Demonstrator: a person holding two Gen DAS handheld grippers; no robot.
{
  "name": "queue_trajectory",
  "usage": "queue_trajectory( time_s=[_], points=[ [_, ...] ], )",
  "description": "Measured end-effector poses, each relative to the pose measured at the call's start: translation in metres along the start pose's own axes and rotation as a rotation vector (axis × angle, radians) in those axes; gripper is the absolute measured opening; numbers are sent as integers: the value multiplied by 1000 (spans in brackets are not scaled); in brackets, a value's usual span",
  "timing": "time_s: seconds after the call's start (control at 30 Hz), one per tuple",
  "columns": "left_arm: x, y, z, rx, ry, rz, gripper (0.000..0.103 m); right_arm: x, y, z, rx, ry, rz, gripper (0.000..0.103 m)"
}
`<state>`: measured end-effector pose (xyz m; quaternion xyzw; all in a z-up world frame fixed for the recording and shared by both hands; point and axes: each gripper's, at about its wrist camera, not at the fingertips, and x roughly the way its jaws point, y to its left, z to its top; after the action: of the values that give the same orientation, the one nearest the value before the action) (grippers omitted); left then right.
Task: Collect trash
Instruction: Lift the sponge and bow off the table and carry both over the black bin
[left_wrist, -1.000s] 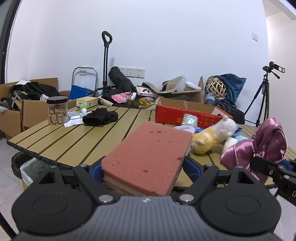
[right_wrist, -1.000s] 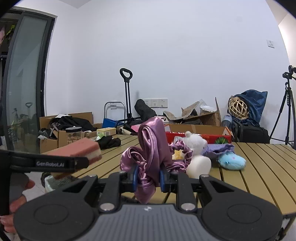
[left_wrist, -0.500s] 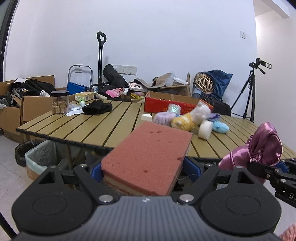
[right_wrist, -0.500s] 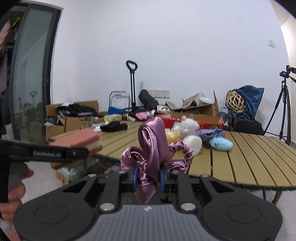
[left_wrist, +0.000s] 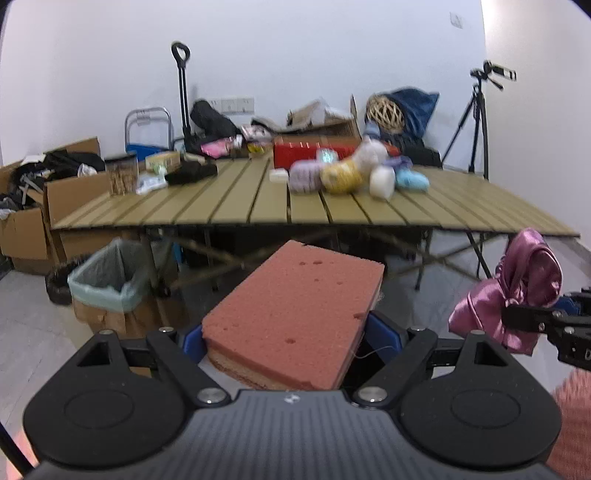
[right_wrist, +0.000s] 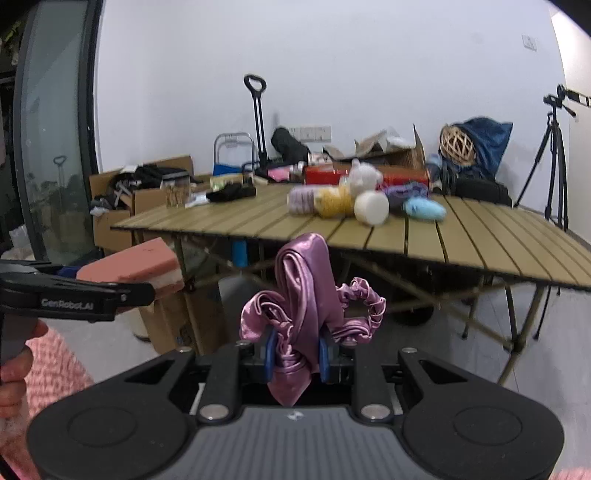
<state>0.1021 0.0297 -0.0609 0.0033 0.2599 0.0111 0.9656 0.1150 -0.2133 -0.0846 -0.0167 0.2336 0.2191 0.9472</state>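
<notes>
Left wrist view, from the left edge: open brown cardboard boxes (left_wrist: 40, 206) stuffed with dark clutter stand against the wall, and lower down a cardboard bin lined with a pale green plastic bag (left_wrist: 107, 284) sits on the floor beside the table legs, a black bag just to its left. The tan slatted folding table (left_wrist: 236, 206) fills the middle band; on its left part stand a clear jar with a dark lid (left_wrist: 122, 175) and a black cloth bundle (left_wrist: 190, 172), and right of centre lies a blurred heap of soft toys in lilac, yellow, white and blue (left_wrist: 354, 175) in front of a red box (left_wrist: 314, 151). In the lower centre the left gripper (left_wrist: 291, 336) has its blue-padded jaws set wide around a flat rectangular pink-red sponge with a paler underside (left_wrist: 295, 317), held level in the air in front of the table. At the right edge a shiny purple satin scrunchie with trailing cloth (left_wrist: 517, 291) hangs from the right gripper (left_wrist: 543, 317), and a black tripod (left_wrist: 476, 122) stands in the upper right.

In the right wrist view, the left gripper and sponge show at the left edge, gripped by a hand (right_wrist: 13, 373). At centre the right gripper's jaws are narrow, pinching the scrunchie upright, clear of the table.
</notes>
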Motion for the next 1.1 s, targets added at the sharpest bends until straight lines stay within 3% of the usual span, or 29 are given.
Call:
queue_trajectory(
  time_s=[0.3, 0.67, 0.9, 1.1],
  points=[
    [-15, 3, -47, 3, 142, -15, 86, -21, -1, -30, 66, 112, -20, 21],
    [-9, -2, -53, 13, 193, -24, 86, -17, 4, -46, 98, 223, -21, 21],
    [11, -4, -59, 24, 274, -17, 86, 6, -8, -54, 157, 325, -7, 22],
    [32, -3, -61, 23, 331, -7, 86, 24, -17, -56, 187, 360, -16, 22]
  ],
)
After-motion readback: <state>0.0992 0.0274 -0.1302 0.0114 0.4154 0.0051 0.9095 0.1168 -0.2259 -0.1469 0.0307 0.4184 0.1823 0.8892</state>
